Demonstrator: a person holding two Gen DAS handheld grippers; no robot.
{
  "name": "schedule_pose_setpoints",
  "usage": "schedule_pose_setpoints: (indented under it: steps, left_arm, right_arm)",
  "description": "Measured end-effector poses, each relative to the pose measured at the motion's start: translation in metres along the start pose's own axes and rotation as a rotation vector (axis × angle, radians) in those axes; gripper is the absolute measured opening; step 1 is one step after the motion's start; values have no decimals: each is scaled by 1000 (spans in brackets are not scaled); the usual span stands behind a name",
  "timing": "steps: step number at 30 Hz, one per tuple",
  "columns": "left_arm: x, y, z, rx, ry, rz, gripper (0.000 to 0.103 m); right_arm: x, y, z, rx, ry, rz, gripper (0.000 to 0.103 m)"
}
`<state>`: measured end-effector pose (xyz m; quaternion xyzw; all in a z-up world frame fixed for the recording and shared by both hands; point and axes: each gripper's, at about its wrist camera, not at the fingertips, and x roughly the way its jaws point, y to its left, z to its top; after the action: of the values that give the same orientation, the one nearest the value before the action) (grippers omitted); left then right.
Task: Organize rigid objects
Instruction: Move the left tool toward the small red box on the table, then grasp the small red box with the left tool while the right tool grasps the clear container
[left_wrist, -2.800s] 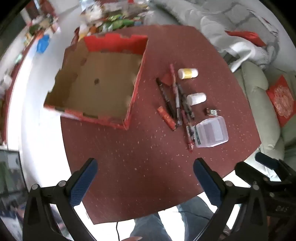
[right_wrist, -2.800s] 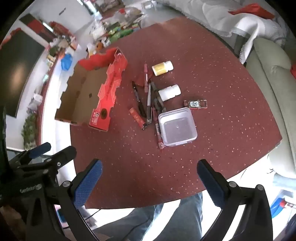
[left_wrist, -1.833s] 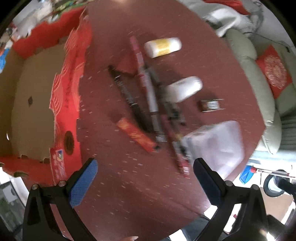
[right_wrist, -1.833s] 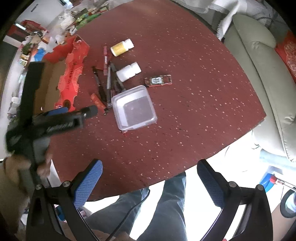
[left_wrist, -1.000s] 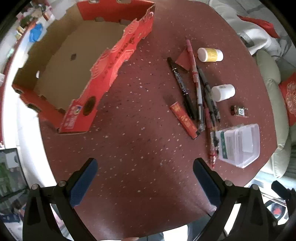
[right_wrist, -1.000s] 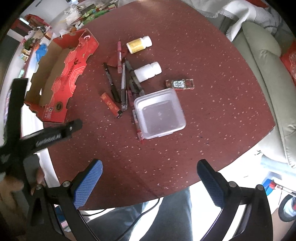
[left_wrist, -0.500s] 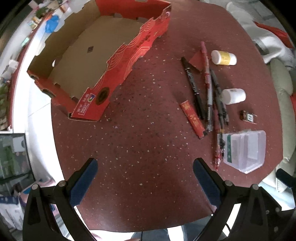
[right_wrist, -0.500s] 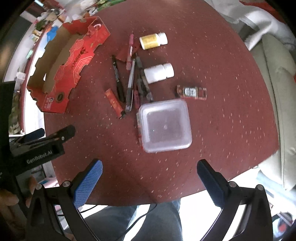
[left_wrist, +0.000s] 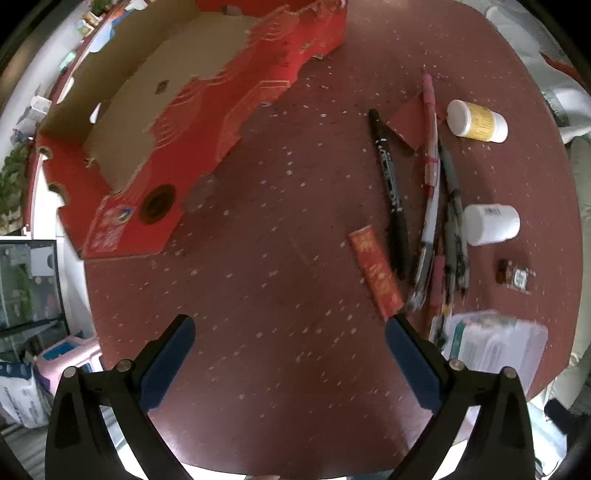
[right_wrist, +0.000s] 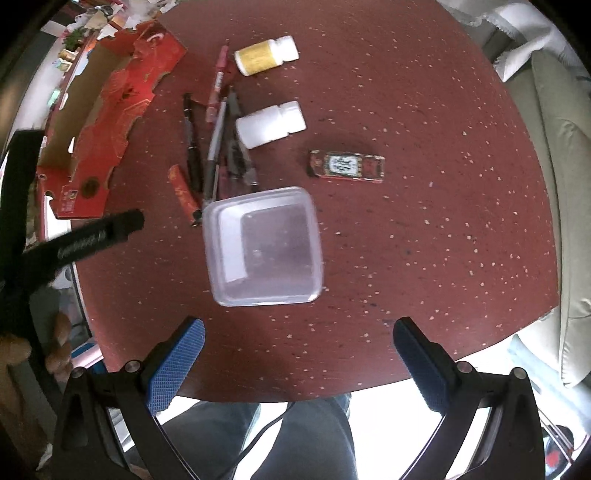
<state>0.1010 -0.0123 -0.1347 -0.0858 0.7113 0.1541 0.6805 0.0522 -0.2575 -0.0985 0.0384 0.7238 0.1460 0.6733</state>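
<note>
Pens (left_wrist: 424, 206) lie in a loose bundle toward the desk's (left_wrist: 258, 295) right side, long axes running away from the person, beside two bottles and a clear plastic box (right_wrist: 264, 247). That box sits straight ahead of the right gripper (right_wrist: 297, 363), which is nearer; the left gripper (left_wrist: 288, 363) hangs over bare desk. Both are spread wide and empty. Only the left view shows the cardboard tray's (left_wrist: 147, 122) bare floor (probably the destination).
</note>
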Motion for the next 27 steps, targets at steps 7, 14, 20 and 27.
schedule_pose_setpoints:
  steps: [7,14,20,27]
  left_arm:
    - [26,-13,13,29,11,56,103]
    - [48,-2,27,30,11,-2,103]
    - [57,4,36,18,3,-2,103]
    - [65,48,29,-25,47,52,103]
  right_arm:
    - [-1,-17,2,21,8,-12,103]
    - [4,-17,2,-4,25,-21,103]
    - [10,-4,2,-37,29,-19,103]
    - [13,1,1,-38,15,-8,103]
